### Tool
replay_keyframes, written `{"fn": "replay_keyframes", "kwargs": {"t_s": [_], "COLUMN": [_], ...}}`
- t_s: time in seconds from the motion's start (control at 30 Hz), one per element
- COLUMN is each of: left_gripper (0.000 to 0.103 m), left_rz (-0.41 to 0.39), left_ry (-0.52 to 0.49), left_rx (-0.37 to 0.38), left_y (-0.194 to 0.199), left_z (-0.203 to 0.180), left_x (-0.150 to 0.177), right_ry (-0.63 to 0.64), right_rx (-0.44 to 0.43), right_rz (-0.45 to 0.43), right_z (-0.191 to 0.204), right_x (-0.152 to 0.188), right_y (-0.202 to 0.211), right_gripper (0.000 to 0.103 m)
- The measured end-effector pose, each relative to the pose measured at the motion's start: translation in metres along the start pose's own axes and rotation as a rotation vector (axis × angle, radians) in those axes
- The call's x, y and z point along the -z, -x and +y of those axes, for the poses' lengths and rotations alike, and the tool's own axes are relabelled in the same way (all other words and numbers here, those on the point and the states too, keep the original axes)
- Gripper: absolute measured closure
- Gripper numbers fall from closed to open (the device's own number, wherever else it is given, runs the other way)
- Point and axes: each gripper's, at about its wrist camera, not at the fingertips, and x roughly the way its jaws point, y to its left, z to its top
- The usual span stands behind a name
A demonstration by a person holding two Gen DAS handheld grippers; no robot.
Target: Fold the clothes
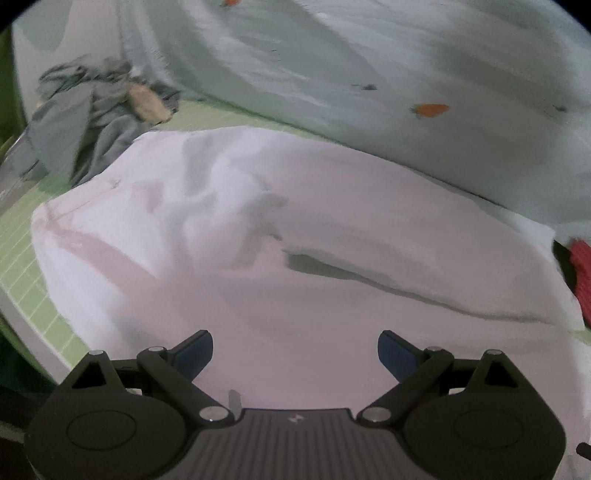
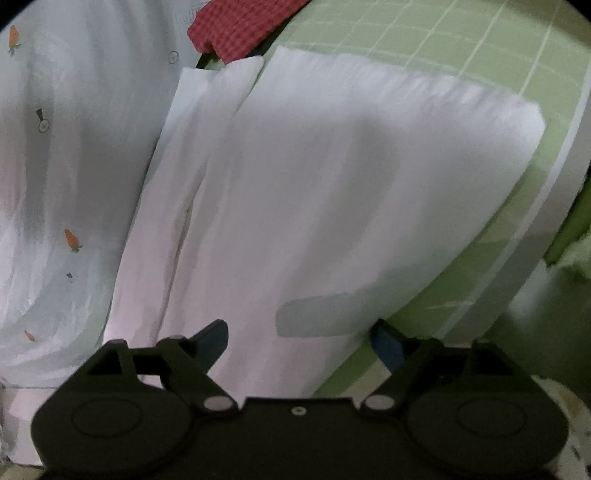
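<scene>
Two grippers spread, empty — left gripper (image 1: 295, 349), right gripper (image 2: 301, 343) — white garment (image 2: 332, 192) partly folded, grey heap (image 1: 92, 110) untouched.

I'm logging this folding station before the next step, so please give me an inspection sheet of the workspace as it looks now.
Surface: green mat with a pale grid, white border at its edge.
Job's things: white garment spread on the mat, wrinkled on one side; in the right wrist view its long edge is folded over.
Clutter: grey clothes crumpled in a heap with a tan piece on top; carrot-print cloth beside the white garment; red checked cloth at the mat's edge.
Grippers: left gripper open above the white garment; right gripper open, nothing pinched.
Cables: nothing seen.
Surroundings: dark and blurred, cannot tell.
</scene>
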Motion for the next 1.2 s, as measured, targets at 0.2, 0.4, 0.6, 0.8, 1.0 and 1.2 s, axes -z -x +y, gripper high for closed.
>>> {"fn": "replay_keyframes", "kwargs": {"t_s": [0.2,0.4,0.6,0.8,1.0,1.2], "left_gripper": [0.007,0.007,0.007,0.007,0.009,0.032], "left_rz": [0.036,0.065,0.081,0.091,0.133,0.132], "left_ry": [0.088,0.158,0.259,0.386,0.402,0.378], "left_rx": [-0.036,-0.098,-0.172,-0.252,-0.248,-0.172], "left_y": [-0.009,-0.023,-0.048,-0.066,-0.09,-0.101], "left_z": [0.063,0.136,0.213,0.28,0.303,0.301], "left_x": [-0.023,-0.052,-0.077,-0.099,-0.108,-0.114], "right_ry": [0.005,-0.077,-0.012,-0.005,-0.005,-0.104], "right_rx": [0.061,0.177,0.328,0.444,0.544,0.528], "right_rz": [-0.042,-0.161,-0.252,-0.352,-0.395,-0.428], "right_z": [0.027,0.048,0.07,0.082,0.093,0.091], "right_x": [0.017,0.03,0.045,0.055,0.056,0.052], "right_y": [-0.016,-0.026,-0.04,-0.055,-0.068,-0.061], "right_gripper": [0.009,0.0,0.0,0.0,0.001,0.032]}}
